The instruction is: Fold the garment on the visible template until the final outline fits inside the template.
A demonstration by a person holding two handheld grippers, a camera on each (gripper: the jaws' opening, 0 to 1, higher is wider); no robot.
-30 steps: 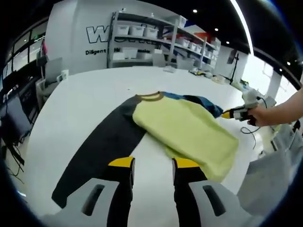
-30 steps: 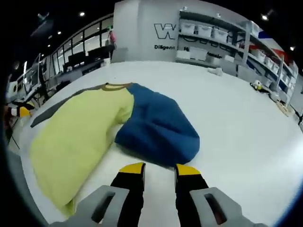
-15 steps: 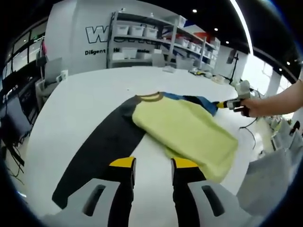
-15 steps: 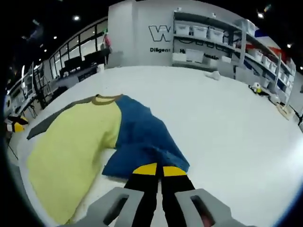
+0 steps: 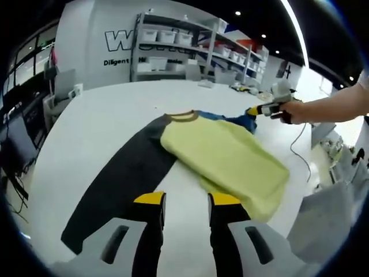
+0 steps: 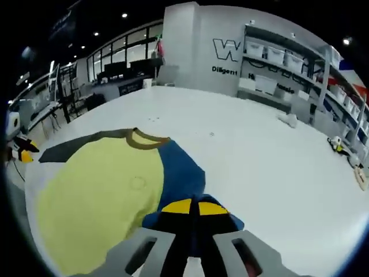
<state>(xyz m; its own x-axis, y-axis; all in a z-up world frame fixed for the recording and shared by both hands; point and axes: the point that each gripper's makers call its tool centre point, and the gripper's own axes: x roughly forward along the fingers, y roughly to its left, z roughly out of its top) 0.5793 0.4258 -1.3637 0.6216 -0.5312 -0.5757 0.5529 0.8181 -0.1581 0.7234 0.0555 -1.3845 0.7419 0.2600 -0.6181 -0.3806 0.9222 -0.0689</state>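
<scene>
- White table point(image 5: 98, 121) in a large workshop hall carries the work; shelving with storage bins point(image 5: 173, 40) lines the far wall beneath lettering.
- Garment point(image 5: 222, 158), a long-sleeved top with a yellow-green body, lies spread across the middle of the table, collar point(image 5: 183, 118) toward the far edge.
- Dark sleeve point(image 5: 124, 182) runs out flat from the shoulder toward the near left edge of the table; it is unfolded.
- Blue sleeve point(image 6: 184, 179) is bunched against the body's right side, its end lifted.
- Right gripper point(image 6: 192, 208) has its jaws pressed together on the blue sleeve; the left gripper view shows the same tool point(image 5: 260, 109) held in a hand point(image 5: 291, 112) beyond the garment's right shoulder.
- Left gripper point(image 5: 182, 199) hangs above the near edge of the table, jaws apart and holding nothing, just short of the hem.
- No template outline can be made out on the table surface.
- Assessment: the task is at an early stage. The first sleeve fold appears to be in hand but is not laid down. The dark sleeve, and any fold of the body, appear to be outstanding.
</scene>
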